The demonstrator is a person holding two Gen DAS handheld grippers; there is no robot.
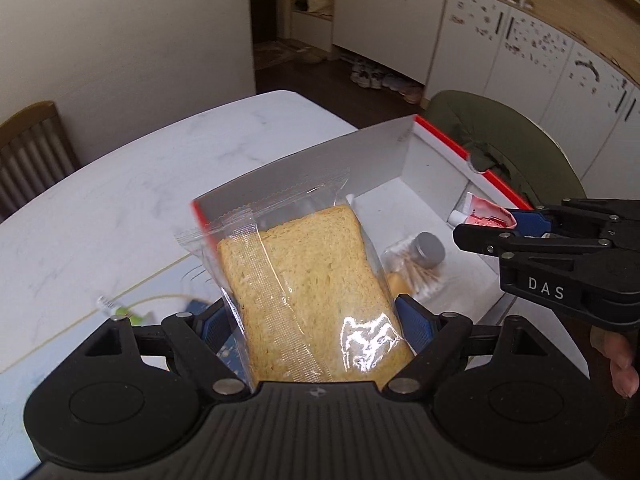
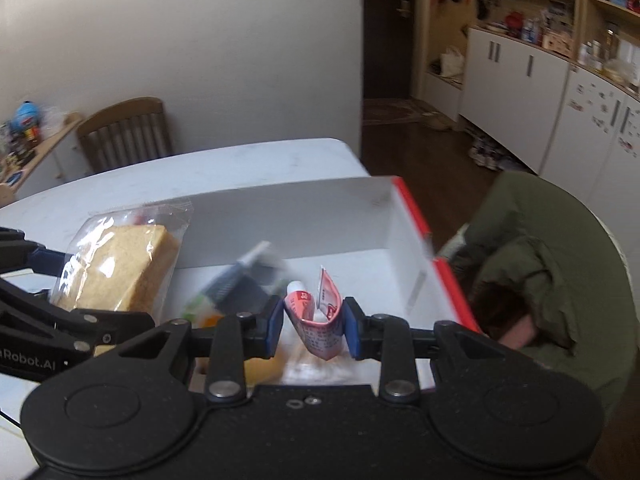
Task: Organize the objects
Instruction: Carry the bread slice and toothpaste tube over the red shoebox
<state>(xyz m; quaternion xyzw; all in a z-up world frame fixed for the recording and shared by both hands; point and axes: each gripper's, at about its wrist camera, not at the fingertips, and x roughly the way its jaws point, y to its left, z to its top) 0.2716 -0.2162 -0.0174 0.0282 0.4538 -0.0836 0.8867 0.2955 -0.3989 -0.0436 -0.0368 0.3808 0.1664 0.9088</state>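
Note:
My left gripper is shut on a clear bag of sliced bread and holds it over the near left corner of a white box with a red rim. The bread also shows in the right wrist view. My right gripper is shut on a bent red and white tube above the inside of the box. It shows in the left wrist view at the right with the tube. A small jar with a grey lid lies in the box.
The box sits on a white marble table. A green padded chair stands right of the box, a wooden chair at the far side. A blurred dark tube-like item lies in the box. White cabinets line the far wall.

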